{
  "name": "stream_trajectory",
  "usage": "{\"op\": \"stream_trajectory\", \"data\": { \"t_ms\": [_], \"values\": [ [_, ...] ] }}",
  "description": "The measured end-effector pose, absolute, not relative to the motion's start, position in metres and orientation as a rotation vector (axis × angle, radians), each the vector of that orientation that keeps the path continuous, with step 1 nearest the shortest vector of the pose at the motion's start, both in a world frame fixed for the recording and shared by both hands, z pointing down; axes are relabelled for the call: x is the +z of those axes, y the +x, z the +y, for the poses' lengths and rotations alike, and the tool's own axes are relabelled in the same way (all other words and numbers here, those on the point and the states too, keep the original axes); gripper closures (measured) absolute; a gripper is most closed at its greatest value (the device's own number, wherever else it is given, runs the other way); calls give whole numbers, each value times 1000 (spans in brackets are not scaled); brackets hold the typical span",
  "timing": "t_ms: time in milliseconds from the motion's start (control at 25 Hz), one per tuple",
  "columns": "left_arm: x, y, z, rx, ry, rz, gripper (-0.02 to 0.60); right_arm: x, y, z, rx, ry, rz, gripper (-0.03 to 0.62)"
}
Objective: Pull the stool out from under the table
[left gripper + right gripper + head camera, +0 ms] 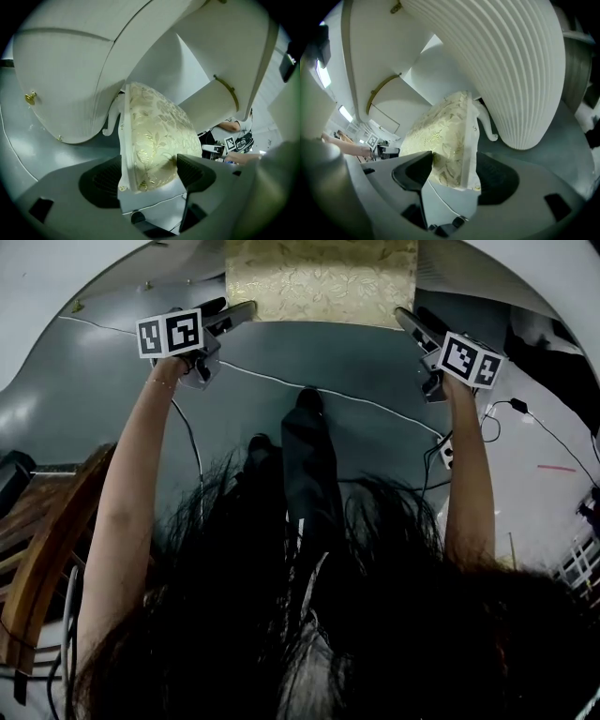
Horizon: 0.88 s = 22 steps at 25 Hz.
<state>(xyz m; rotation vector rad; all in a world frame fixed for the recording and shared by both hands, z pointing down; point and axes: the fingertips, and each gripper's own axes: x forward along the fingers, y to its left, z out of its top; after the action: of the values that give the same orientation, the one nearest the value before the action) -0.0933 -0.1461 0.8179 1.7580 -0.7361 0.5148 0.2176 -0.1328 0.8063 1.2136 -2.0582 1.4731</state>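
Observation:
The stool (323,282) has a gold leaf-patterned cushion on a white frame and stands on the grey floor at the top of the head view, partly under the white table (56,277). My left gripper (246,310) is at the stool's left edge and my right gripper (405,320) at its right edge. In the left gripper view the stool's corner (154,140) sits between the open jaws of the left gripper (147,176). The right gripper (457,176) likewise stands open around the cushion's edge (445,140), its pads not pressing.
The table's ribbed white pedestal (70,93) (520,70) rises just behind the stool. A wooden chair (47,540) stands at the left. White and black cables (281,381) and a power strip (448,454) lie on the floor. The person's shoe (309,401) is in the middle.

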Motion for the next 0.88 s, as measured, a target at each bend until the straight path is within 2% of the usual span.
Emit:
{"op": "stream_trajectory", "data": {
  "t_ms": [280, 400, 880],
  "values": [
    [825, -83, -144, 442, 1680, -627, 221, 810, 210, -132, 1730, 1112, -2105, 319],
    [828, -79, -145, 504, 1651, -592, 202, 812, 210, -130, 1828, 1120, -2098, 319],
    [825, -82, -142, 524, 1619, -635, 206, 807, 213, -125, 1737, 1332, -2075, 330]
  ]
}}
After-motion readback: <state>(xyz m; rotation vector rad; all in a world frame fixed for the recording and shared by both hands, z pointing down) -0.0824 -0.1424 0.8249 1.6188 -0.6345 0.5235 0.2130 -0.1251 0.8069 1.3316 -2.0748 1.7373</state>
